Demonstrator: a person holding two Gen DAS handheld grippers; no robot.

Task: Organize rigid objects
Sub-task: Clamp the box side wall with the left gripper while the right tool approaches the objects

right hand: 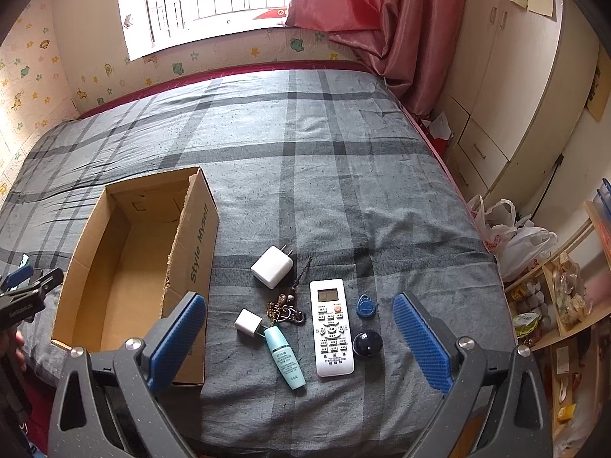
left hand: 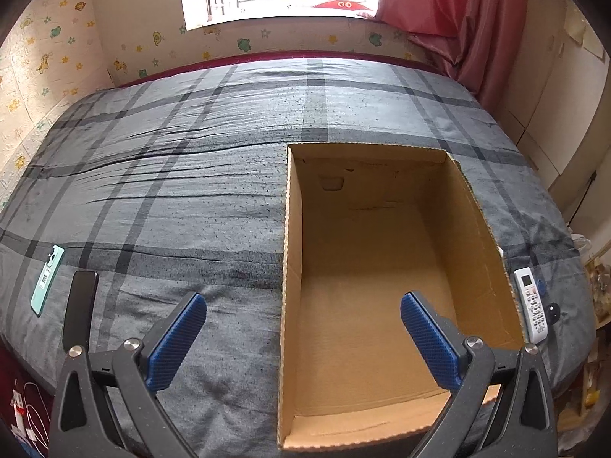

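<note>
Cardboard box is seen on bed, w/ remote, chargers, bottle laid just right of it. Left claw & right claw are held wide apart, nothing gripped.

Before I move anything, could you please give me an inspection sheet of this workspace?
Surface: grey plaid bedspread, wrinkled.
Job's things: open cardboard box, nothing in it; remote, two white chargers, teal bottle, keys, blue tag, dark round object right of the box; two phones on its left.
Clutter: plastic bags on floor.
Grippers: left tool, right tool open, holding nothing.
Cables: white cable on floor.
Surroundings: window, red curtain, wardrobe.
</note>
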